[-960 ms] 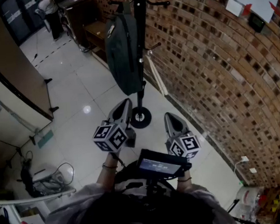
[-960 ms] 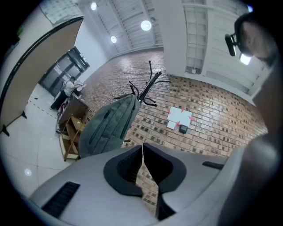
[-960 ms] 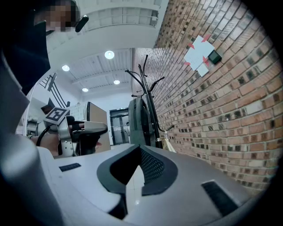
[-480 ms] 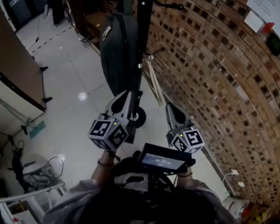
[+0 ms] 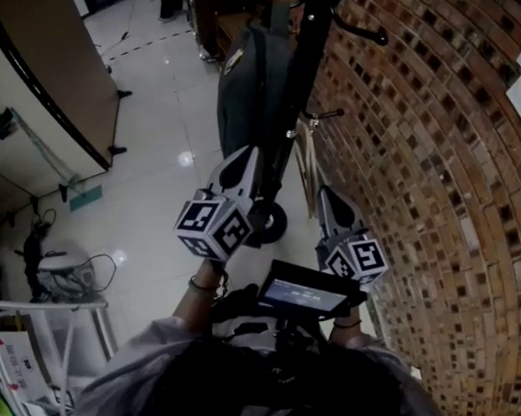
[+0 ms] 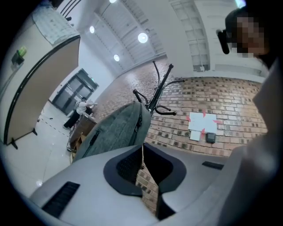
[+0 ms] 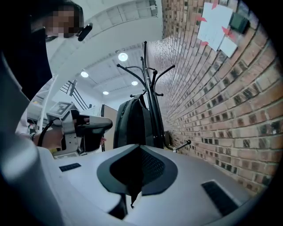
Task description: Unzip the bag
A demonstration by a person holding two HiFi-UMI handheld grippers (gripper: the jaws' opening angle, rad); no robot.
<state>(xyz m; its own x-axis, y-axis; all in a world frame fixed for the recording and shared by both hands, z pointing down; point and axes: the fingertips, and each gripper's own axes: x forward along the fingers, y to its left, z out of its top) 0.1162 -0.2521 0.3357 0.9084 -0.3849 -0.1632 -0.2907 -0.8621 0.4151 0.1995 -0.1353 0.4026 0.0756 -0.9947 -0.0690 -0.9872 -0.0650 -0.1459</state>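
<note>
Two things up front: the left hand-held gripper (image 5: 240, 170) and the right hand-held gripper (image 5: 333, 205) both have their jaws pressed together with nothing between them. As far as I can tell, neither touches anything.

The grey-green backpack (image 5: 255, 101) hangs at 12 o'clock in the head view. It's on a black coat stand (image 5: 310, 48) right beside the brick wall (image 5: 438, 199), well clear of the tiled floor (image 5: 165, 183). The left one sits at 6 o'clock from the bag, near its lower end. The right one is at about 5 o'clock, closer to the wall.

Handling-wise, my guess is a soft fabric bag, fairly light and not stuffed. Since it only hangs from the top, it'll likely swing and twist the moment you tug. The cloth will probably bunch up if you pull a zip one-handed. So I'd pinch the fabric near the zip's end with one gripper to keep the track taut, and take the pull tab with the other.

In the left gripper view a dark zip (image 6: 139, 120) runs down the side near the top. A pocket zip (image 6: 94, 136) sits at 8 o'clock from it. The tabs are too small to make out. The jaws need opening first, then a careful narrow pinch. Nothing looks fragile, so slipping off the tab seems the main risk.
</note>
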